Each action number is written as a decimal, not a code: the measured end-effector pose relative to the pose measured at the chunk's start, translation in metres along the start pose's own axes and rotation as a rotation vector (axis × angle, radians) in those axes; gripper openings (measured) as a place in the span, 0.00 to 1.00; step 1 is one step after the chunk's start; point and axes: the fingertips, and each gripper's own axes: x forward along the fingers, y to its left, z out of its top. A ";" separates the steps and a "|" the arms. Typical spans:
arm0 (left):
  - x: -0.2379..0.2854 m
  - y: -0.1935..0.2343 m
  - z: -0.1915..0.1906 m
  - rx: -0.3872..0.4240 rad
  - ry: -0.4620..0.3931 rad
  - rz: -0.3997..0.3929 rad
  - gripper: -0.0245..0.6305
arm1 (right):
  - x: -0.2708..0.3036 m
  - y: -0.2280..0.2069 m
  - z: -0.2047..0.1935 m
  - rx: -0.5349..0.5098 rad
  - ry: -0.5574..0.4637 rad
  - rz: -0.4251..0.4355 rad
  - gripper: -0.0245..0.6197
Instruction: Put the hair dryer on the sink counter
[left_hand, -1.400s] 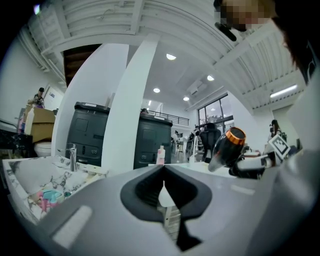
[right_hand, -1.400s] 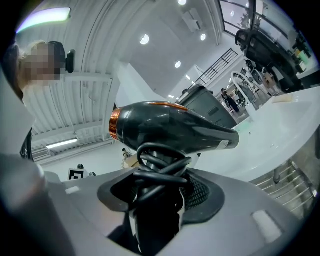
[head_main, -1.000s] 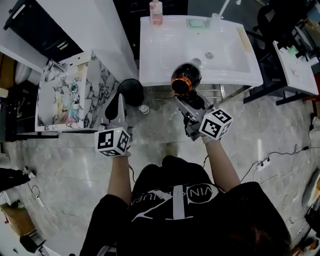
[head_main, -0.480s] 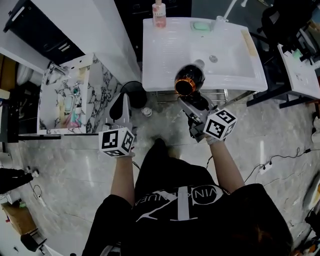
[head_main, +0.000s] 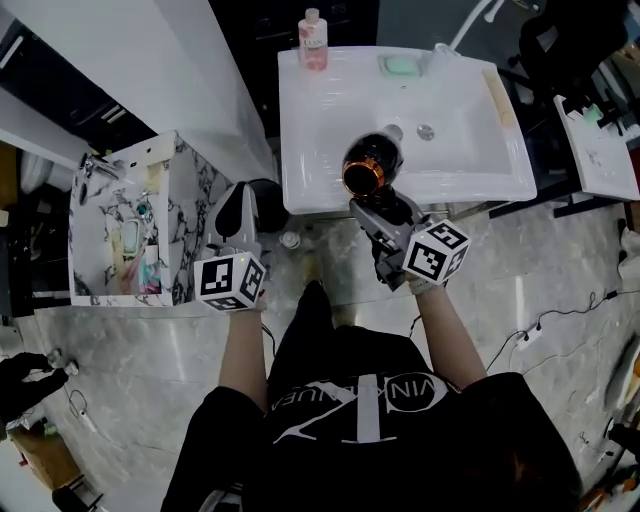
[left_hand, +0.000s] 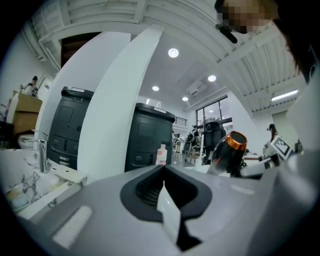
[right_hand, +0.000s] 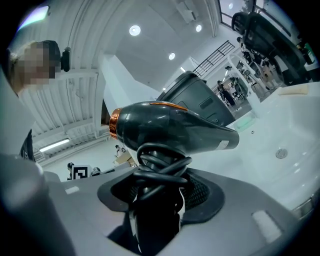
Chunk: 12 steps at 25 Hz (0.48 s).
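- Black plastic with an orange ring at one end: the hair dryer (head_main: 372, 165) hangs in the air over the front edge of the white sink bench (head_main: 300, 170), not yet resting on it.
- The right gripper (head_main: 388, 212) carries it. Its fingers (right_hand: 181, 202) are clamped on the handle, which has the cord (right_hand: 160, 172) wound round it. Gripping there probably keeps the cord bundled and leaves the barrel free to touch down first.
- The barrel lies roughly level, with the narrow nozzle end toward the drain (head_main: 426, 131) and the orange end toward the person. It looks set to be laid flat rather than stood up.
- The left gripper (head_main: 240, 215) is off to the side of the basin, beside a marble-patterned cabinet (head_main: 190, 170). Its fingers (left_hand: 168, 210) are pressed together with nothing between them. It seems to be kept clear because one grip is enough for this load.
- A pink bottle (head_main: 313, 42) and a green soap dish (head_main: 399, 66) stand along the back rim, well apart from the dryer. The flat left margin and the front rim are free for it.
- The carry looks close to done. What is left is to bring the dryer over a flat part of the bench, lower it and let go. The basin slopes, so a rounded barrel set inside it could roll toward the drain.
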 end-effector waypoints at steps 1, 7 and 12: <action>0.011 0.003 0.001 0.001 0.001 -0.009 0.04 | 0.007 -0.004 0.003 0.004 0.005 -0.005 0.43; 0.070 0.022 0.005 0.001 0.017 -0.060 0.04 | 0.053 -0.025 0.019 0.005 0.051 -0.036 0.43; 0.106 0.037 -0.003 -0.009 0.042 -0.093 0.04 | 0.084 -0.041 0.027 0.015 0.087 -0.069 0.43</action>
